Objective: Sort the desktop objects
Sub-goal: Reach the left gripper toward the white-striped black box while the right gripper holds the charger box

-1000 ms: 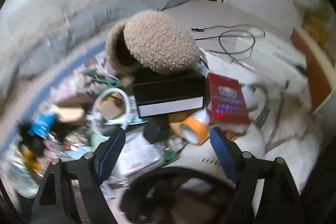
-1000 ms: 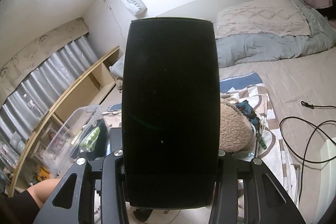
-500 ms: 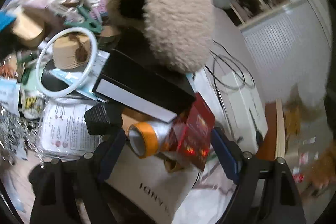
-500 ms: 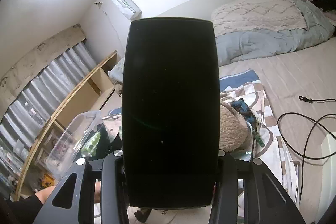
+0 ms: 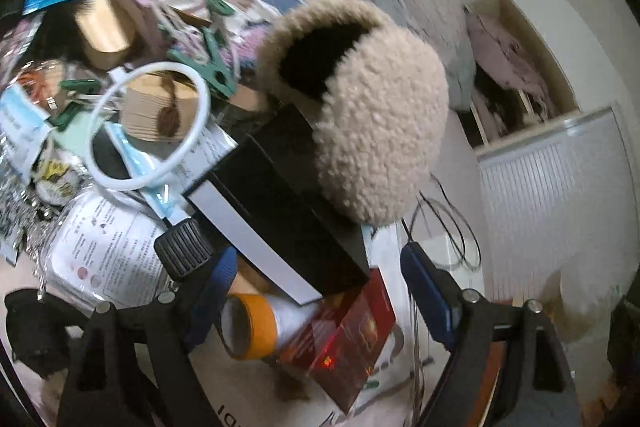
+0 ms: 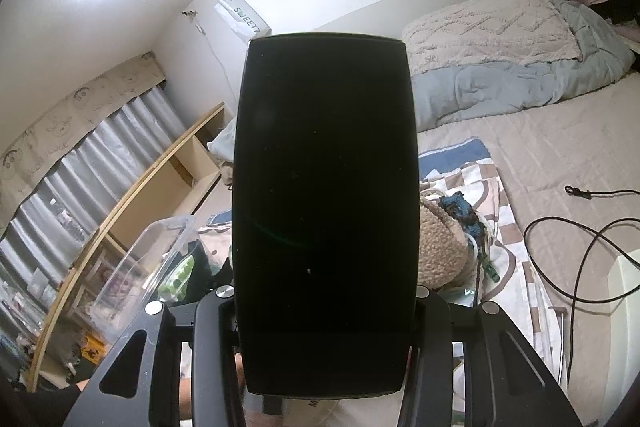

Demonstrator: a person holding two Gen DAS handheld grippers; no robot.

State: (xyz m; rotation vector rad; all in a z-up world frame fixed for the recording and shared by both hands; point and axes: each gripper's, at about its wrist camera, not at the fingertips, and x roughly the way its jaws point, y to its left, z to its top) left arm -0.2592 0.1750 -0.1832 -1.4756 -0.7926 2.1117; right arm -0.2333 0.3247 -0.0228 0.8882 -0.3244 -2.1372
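Clutter fills the space ahead of the left hand-held gripper [image 5: 316, 275], whose jaws are closing around an orange tape roll [image 5: 250, 325] and a red box [image 5: 344, 339] without yet pressing either. Just beyond lie a black-and-white box [image 5: 276, 223] and a fleece hat [image 5: 372, 119]. The right hand-held gripper [image 6: 324, 311] is clamped on a tall black box [image 6: 324, 195], held upright before it.

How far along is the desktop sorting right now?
Early. A clear bin already holds a few items. In hand: the right hand-held gripper grips a black box. The left hand-held gripper is closing, empty, over a still heaped pile: fleece hat, orange tape roll, red box.
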